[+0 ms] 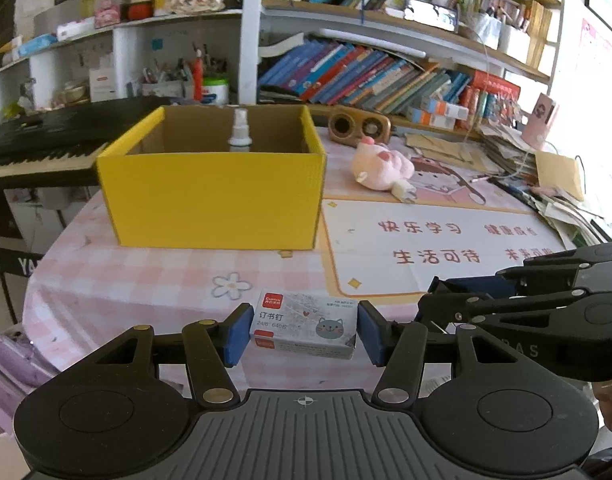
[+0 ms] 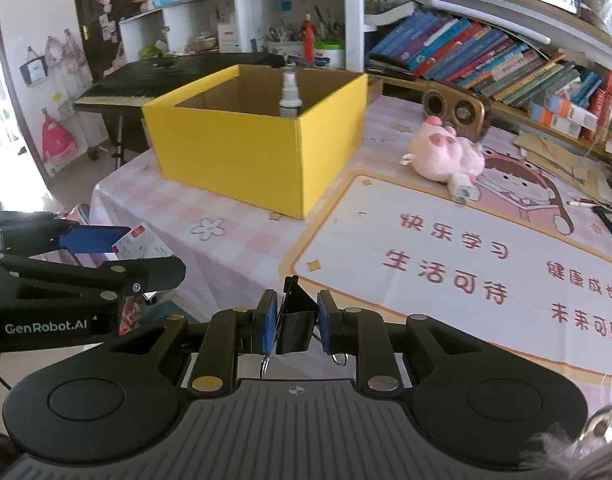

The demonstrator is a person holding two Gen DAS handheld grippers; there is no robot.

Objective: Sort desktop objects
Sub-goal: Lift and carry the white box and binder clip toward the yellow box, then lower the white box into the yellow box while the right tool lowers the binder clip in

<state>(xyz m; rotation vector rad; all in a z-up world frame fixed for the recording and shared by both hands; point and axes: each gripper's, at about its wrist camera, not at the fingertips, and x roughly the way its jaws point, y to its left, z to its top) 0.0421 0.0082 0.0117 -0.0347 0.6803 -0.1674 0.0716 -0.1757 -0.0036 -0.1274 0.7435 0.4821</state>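
Observation:
My left gripper (image 1: 303,330) is shut on a small staple box (image 1: 303,326) with a cat picture, held above the near edge of the table. My right gripper (image 2: 295,322) is shut on a black binder clip (image 2: 295,326), also at the near edge. An open yellow cardboard box (image 1: 213,196) stands at the back left of the table, and shows in the right wrist view (image 2: 241,156) too. A white spray bottle (image 1: 239,130) stands upright inside it. The right gripper shows at the right of the left wrist view (image 1: 430,300).
A pink plush toy (image 1: 382,168) lies right of the yellow box on a pink desk mat (image 1: 426,240). A wooden speaker (image 1: 360,126) stands behind it. Paper piles (image 1: 546,184) crowd the right side. A keyboard piano (image 1: 37,140) and bookshelves lie behind.

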